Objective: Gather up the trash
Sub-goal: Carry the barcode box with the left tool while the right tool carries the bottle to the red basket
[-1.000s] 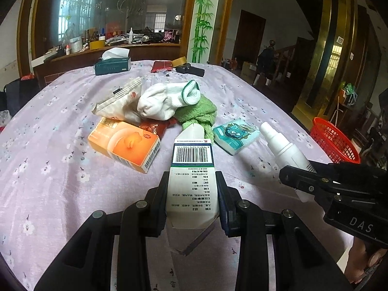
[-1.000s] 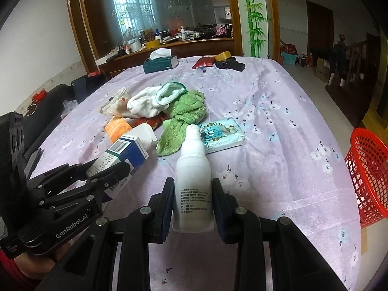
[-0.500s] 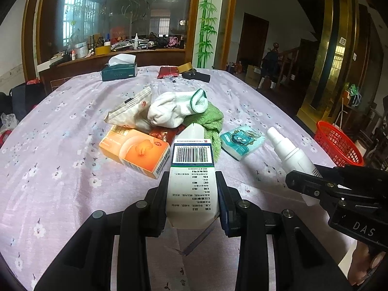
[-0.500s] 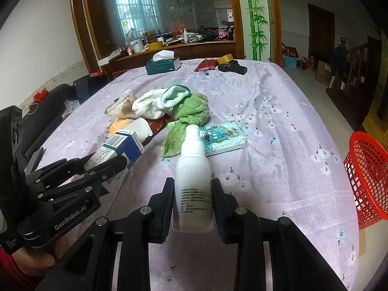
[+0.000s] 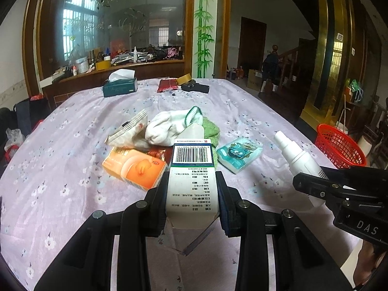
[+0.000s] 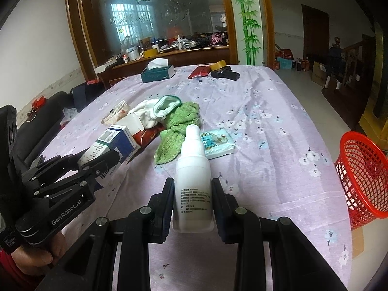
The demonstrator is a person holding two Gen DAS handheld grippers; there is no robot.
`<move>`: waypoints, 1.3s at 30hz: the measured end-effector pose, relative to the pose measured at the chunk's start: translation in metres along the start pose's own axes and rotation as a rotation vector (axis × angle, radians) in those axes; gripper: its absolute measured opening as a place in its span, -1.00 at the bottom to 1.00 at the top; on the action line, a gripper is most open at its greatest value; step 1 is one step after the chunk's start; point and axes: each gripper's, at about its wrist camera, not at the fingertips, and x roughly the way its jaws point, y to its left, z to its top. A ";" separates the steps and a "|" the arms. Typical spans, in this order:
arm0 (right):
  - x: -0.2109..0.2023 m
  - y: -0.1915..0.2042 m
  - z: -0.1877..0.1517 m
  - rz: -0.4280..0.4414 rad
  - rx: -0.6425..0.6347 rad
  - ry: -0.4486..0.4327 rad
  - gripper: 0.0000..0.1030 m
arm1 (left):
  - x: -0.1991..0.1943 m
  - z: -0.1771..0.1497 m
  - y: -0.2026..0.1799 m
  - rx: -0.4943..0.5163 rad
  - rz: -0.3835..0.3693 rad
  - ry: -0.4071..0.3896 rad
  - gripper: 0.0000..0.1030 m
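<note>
- The left gripper point(image 5: 193, 195) was clamped on a white medicine carton point(image 5: 192, 181), its pads pressing the two long sides. The carton's near end flap hung open below the grip. Risk: cardboard walls could buckle under side pressure, and the carton could slide forward out of the pads if the gripper tipped further down.
- The right gripper point(image 6: 193, 202) was pinching a white spray bottle point(image 6: 193, 181) by its lower body, nozzle pointing away. Risk: the bottle was smooth and round and was held near its base only, so a quick swing could let it pivot or slip between the pads.
- Both held items were raised above the tabletop point(image 6: 278, 126), which carried a lilac flowered cloth. Risk: a dropped item could roll off the edge, the bottle more readily than the carton.
- The two grippers sat close side by side. Risk: a crossing move toward the bin could knock one gripper against the other and dislodge a load.
- The red mesh basket point(image 6: 363, 177) stood on the floor, beyond the right edge of the tabletop and lower than it. Risk: a release made too early or too high could miss its mouth or bounce off the rim; the light basket could also tip.
- Further off, an orange box point(image 5: 134, 168), a blue tissue pack point(image 5: 238, 154), a white sock point(image 5: 169, 127) and a green cloth point(image 5: 212, 128) lay bunched together mid-tabletop. Risk: later picks could drag a neighbour along or snag the cloth.
</note>
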 end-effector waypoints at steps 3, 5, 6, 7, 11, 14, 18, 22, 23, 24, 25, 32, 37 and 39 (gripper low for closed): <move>-0.003 -0.004 -0.001 -0.003 0.011 -0.003 -0.37 | -0.001 0.003 -0.006 0.012 0.001 -0.005 -0.36; -0.004 -0.006 -0.001 -0.008 0.017 -0.006 -0.37 | 0.000 0.004 -0.009 0.024 0.006 -0.009 -0.36; -0.005 -0.008 -0.001 -0.008 0.021 -0.007 -0.37 | -0.001 0.005 -0.011 0.026 0.006 -0.010 -0.36; -0.006 -0.010 -0.002 -0.008 0.027 -0.008 -0.37 | -0.001 0.006 -0.013 0.030 0.006 -0.011 -0.36; -0.010 -0.016 -0.002 -0.014 0.039 -0.015 -0.37 | 0.000 0.009 -0.019 0.042 0.004 -0.014 -0.36; -0.013 -0.021 -0.002 -0.021 0.050 -0.022 -0.37 | 0.001 0.012 -0.024 0.053 -0.001 -0.016 -0.36; -0.017 -0.029 -0.002 -0.036 0.065 -0.027 -0.37 | 0.003 0.016 -0.031 0.063 -0.022 -0.017 -0.36; -0.019 -0.040 -0.002 -0.060 0.083 -0.027 -0.37 | 0.004 0.020 -0.043 0.074 -0.052 -0.021 -0.36; -0.021 -0.044 -0.002 -0.070 0.090 -0.027 -0.37 | 0.004 0.021 -0.046 0.079 -0.058 -0.021 -0.36; -0.022 -0.047 -0.003 -0.077 0.096 -0.029 -0.37 | 0.005 0.022 -0.048 0.084 -0.061 -0.021 -0.36; -0.022 -0.050 -0.002 -0.084 0.101 -0.031 -0.37 | 0.006 0.023 -0.052 0.092 -0.066 -0.021 -0.36; -0.032 -0.078 -0.002 -0.142 0.144 -0.049 -0.37 | 0.012 0.031 -0.077 0.132 -0.099 -0.021 -0.36; -0.041 -0.097 -0.003 -0.167 0.168 -0.060 -0.37 | 0.018 0.035 -0.097 0.161 -0.123 -0.018 -0.36; -0.045 -0.105 -0.004 -0.174 0.179 -0.065 -0.37 | 0.021 0.037 -0.105 0.170 -0.135 -0.014 -0.36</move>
